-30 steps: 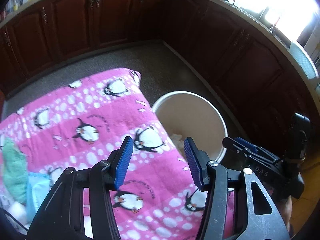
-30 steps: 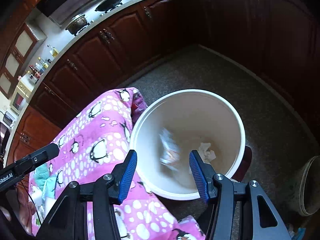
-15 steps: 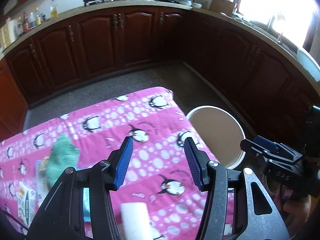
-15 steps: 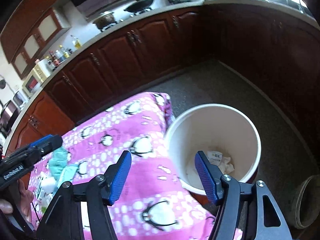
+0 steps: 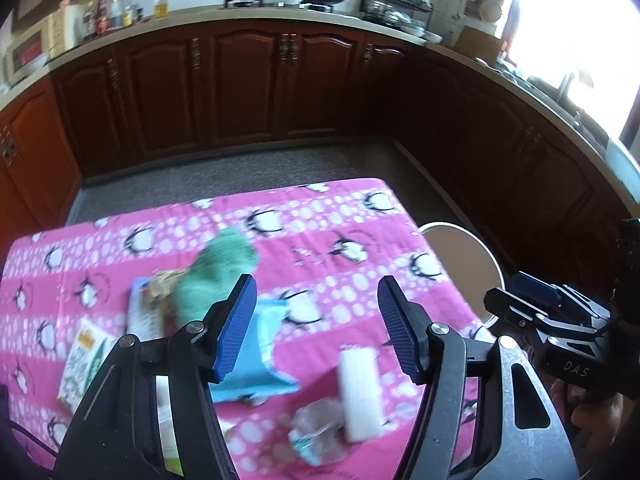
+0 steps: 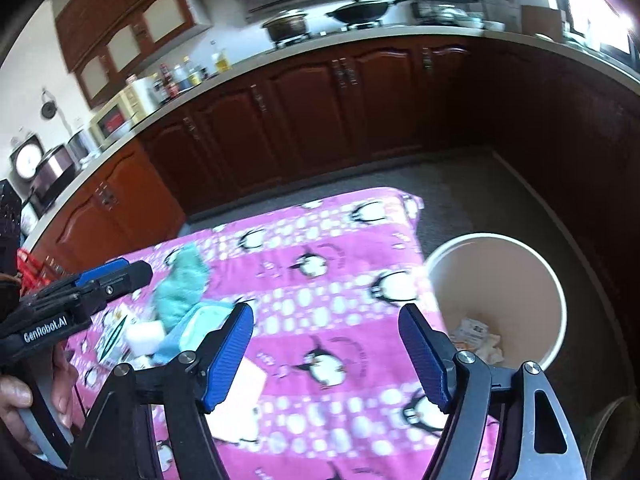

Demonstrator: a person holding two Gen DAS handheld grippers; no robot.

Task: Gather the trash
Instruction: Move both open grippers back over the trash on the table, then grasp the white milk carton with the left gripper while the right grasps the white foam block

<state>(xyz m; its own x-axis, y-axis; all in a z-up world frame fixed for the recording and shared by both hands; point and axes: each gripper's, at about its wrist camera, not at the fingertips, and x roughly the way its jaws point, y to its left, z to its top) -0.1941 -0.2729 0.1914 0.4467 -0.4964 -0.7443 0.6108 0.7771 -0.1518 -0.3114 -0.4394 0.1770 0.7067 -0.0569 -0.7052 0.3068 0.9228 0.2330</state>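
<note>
**Both grippers empty above the littered tabletop**

The left gripper [image 5: 316, 324] and the right gripper [image 6: 326, 356] hang over the pink penguin-print cloth [image 5: 340, 216] on the tabletop; the jaws of each have just been opening and stand apart with nothing between them. Scattered on the cloth lie a green rag [image 5: 216, 276], a light-blue packet [image 5: 264, 360], a white roll [image 5: 358, 392], a crumpled clear wrapper [image 5: 320, 432] and a printed carton [image 5: 82, 364]. The white bucket [image 6: 558, 292] stands on the floor just beside the tabletop's edge, with crumpled paper scraps [image 6: 478, 336] at its bottom.

Window glare upper right; motion blur; fisheye-curved edges.
</note>
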